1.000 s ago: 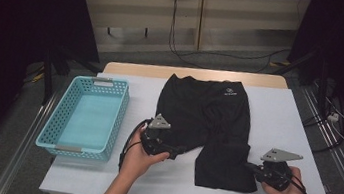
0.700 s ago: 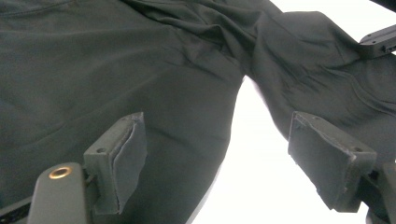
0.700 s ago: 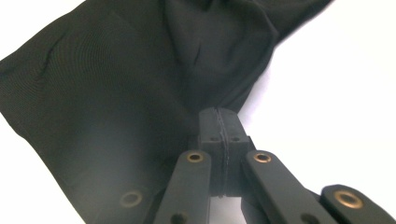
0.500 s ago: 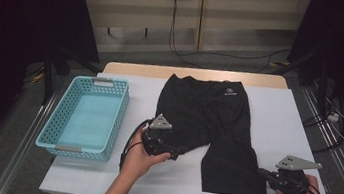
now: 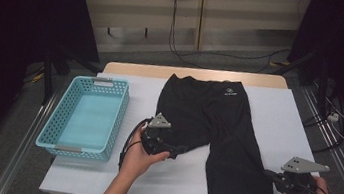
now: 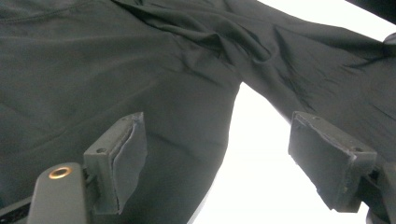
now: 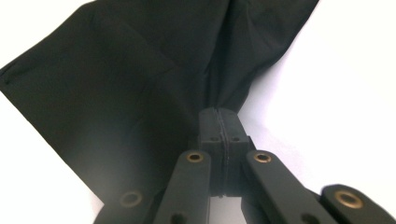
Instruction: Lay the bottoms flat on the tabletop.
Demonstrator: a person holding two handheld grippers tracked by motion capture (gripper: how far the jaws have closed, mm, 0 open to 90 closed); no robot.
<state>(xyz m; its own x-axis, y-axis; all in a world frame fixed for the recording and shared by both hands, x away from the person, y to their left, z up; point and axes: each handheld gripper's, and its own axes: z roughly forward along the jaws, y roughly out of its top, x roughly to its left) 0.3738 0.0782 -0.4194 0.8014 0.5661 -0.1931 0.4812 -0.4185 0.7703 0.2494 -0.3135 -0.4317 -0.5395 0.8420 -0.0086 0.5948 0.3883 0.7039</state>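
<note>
pinching black shorts [image 5: 216, 128] hem, right claw [image 7: 219, 122] clamped, left claw [image 6: 224, 163] wide, holding nothing, basket [image 5: 55, 144] beside

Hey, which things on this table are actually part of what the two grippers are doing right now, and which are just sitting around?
In the job:
- black shorts, spread flat
- right gripper, fingers shut on a leg hem corner
- left gripper, fingers open at the other leg

Lying about:
- turquoise basket, empty, left of the shorts, untouched
- white table cover
</note>
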